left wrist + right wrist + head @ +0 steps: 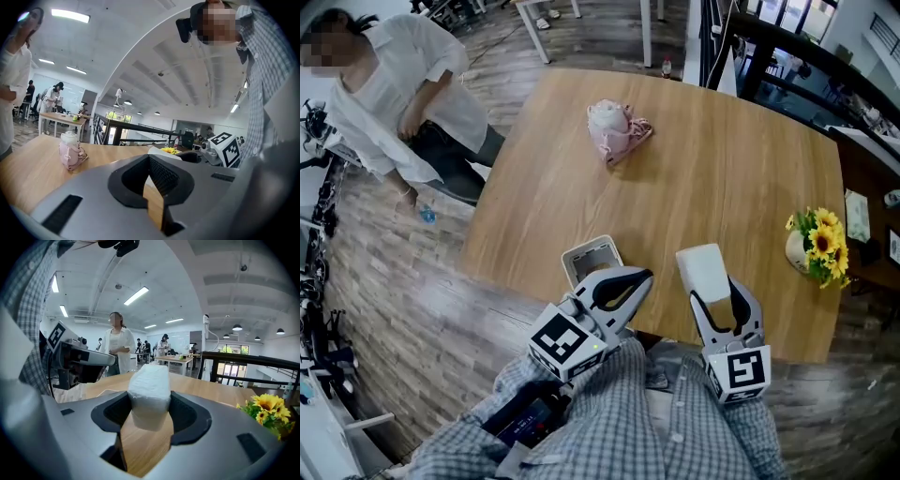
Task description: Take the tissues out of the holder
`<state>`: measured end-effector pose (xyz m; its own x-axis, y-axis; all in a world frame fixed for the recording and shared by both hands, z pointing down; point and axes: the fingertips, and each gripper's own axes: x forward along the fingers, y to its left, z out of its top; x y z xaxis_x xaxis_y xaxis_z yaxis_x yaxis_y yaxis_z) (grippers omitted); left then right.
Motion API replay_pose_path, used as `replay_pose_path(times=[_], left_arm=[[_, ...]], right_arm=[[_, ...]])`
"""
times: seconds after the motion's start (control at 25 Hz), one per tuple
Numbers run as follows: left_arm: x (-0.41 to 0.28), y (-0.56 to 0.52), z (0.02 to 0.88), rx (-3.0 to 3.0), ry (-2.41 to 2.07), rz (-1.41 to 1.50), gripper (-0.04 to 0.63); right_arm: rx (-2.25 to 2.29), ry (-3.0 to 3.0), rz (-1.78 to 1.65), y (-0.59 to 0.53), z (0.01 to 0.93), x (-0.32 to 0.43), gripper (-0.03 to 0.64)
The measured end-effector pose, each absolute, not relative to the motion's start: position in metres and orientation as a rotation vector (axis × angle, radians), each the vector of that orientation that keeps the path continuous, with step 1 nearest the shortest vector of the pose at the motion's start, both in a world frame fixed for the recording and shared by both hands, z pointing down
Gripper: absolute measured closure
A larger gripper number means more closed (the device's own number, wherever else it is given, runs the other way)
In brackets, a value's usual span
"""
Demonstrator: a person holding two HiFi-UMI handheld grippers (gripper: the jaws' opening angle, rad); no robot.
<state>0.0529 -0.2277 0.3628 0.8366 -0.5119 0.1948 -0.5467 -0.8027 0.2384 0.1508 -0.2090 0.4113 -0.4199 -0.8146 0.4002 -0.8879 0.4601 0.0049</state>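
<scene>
My right gripper (714,292) (150,417) is shut on a white tissue pack (704,268) (149,389), which stands up out of the jaws above the table's near edge. The pack also shows in the left gripper view, straight ahead as a pale block (162,151). The white tissue holder (592,259), an open frame with a grey inside, lies on the wooden table (722,169) just left of my left gripper (637,277) (150,164). That gripper's jaws meet at the tips with nothing clearly between them. Whether it touches the holder is hidden.
A pink pouch (617,129) (70,152) sits at the table's far middle. A vase of sunflowers (817,242) (269,411) stands at the right edge. A person in white (394,94) stands beyond the table's left corner. The near table edge runs under both grippers.
</scene>
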Motion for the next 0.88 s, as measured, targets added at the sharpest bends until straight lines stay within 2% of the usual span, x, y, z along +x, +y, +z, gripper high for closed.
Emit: replay_pose_path(times=[0.32,0.88], left_arm=[[0.068,-0.228,0.362,2.744,-0.754,0.161,0.589],[0.079,-0.224,0.366,2.747,-0.716,0.19,0.589]], right_arm=[[1.526,-2.318,0.299,-0.198,0.408,0.177,0.356],[1.479,-2.357,0.272,-0.191,0.407,0.168,0.357]])
